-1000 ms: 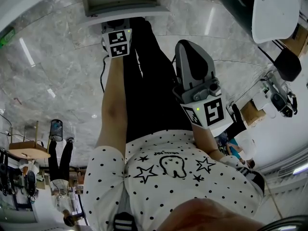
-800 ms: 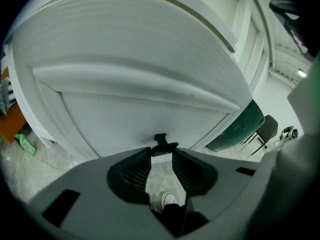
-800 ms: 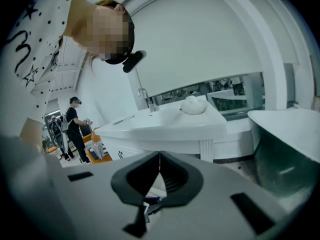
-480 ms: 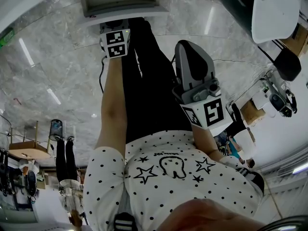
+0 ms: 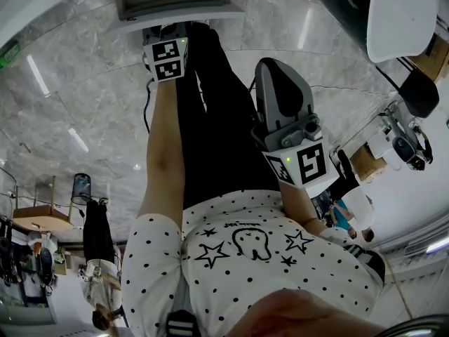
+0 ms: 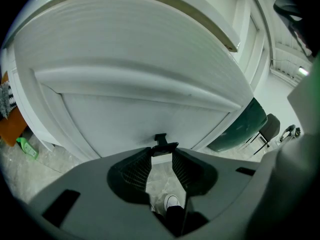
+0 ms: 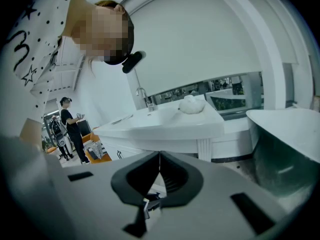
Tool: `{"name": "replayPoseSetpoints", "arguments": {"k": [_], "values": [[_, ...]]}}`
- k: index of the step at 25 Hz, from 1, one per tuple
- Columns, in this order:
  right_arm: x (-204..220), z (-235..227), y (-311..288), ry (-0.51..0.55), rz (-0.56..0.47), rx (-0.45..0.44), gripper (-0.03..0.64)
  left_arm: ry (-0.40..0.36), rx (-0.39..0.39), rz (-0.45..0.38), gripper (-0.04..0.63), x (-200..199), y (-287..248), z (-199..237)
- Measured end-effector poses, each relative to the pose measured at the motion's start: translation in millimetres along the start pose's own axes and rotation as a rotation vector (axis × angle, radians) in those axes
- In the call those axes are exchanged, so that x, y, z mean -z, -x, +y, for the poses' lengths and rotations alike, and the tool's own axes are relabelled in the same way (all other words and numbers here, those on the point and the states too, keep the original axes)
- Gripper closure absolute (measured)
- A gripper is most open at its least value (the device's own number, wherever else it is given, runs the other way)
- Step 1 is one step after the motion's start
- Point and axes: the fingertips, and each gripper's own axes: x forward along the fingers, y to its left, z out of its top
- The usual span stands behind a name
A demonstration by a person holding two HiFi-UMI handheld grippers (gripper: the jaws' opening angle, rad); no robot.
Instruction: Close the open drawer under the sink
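The grey marble floor point(image 5: 70, 83) carries long streaks of reflected light. The tub point(image 6: 247, 126) is dark green outside with a white rim. In the left gripper view a black chair point(image 6: 268, 130) stands just right of the tub, and far to the tub's left a green bottle point(image 6: 26, 148) lies on the floor. In the right gripper view a white counter point(image 7: 165, 121) with a tap point(image 7: 142, 96) lies left of the tub, with a glass strip point(image 7: 227, 88) and a plain white wall point(image 7: 200, 39) behind the counter.
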Motion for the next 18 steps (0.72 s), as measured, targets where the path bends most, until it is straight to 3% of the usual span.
{"name": "replayPoseSetpoints", "arguments": {"k": [18], "values": [[1,-11,-5,-0.017,0.004,0.011,0.601,0.007,-0.008,-0.022,0.463,-18,-14,6]]}}
